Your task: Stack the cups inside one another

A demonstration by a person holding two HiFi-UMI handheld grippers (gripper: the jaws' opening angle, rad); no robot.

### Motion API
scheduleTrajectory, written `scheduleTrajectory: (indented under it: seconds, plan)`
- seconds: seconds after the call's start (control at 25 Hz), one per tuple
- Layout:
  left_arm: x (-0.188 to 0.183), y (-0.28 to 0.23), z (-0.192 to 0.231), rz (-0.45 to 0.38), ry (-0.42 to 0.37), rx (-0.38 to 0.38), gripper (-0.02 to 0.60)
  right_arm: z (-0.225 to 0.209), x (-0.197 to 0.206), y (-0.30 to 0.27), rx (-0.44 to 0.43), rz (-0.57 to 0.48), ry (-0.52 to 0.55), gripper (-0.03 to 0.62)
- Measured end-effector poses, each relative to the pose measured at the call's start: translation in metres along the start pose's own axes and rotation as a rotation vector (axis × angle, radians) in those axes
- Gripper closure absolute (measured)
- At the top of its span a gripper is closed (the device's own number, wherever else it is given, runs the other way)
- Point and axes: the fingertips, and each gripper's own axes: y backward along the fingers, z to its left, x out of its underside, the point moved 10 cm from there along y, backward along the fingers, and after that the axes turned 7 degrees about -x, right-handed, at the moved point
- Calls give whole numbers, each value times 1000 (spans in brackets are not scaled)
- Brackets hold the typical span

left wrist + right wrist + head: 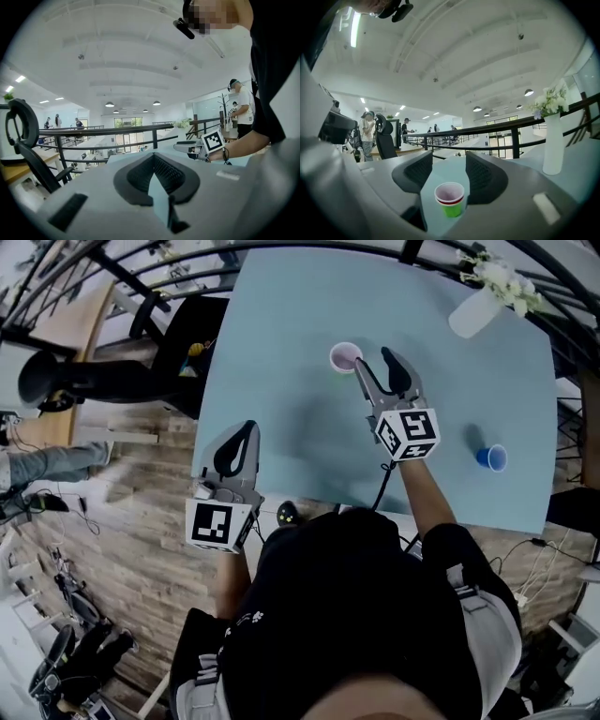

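My right claw [372,360] reaches out over the pale blue tabletop [281,352] on an extended forearm, held about level, marker cube toward me. Its jaws stand apart and grip nothing. The stacked cups [346,357] sit upright on the tabletop just beside its left fingertip. From the right gripper view the stack [450,199] shows a pink cup nested in a red one, nested in a green one. It is framed in the gap of the right claw [449,161], and neither pad touches it. A lone blue cup [491,457] stands well apart to the right, near the tabletop's edge. My left claw [246,426] hangs back over the near left corner, tilted slightly down. In its own view the left claw [153,157] has its tips together and is empty.
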Motion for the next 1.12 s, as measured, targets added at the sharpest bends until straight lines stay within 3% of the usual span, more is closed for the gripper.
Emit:
scheduleTrajectory:
  seconds: [0.2,0.44,0.84,1.12]
  plan:
    - [-6,-18,-9,-42,-14,106,589,6,-16,43,81,-62,-3,441]
    - [-12,-52,-34,-70,-36,280,589,8,-27,110,247,-88,45,528]
    - [-14,-93,-108,-79,-70,537,589,5,-21,219,514,-59,38,560]
    - [-17,-116,-156,-77,-91,676,589,-5,-13,282,702,-39,40,525]
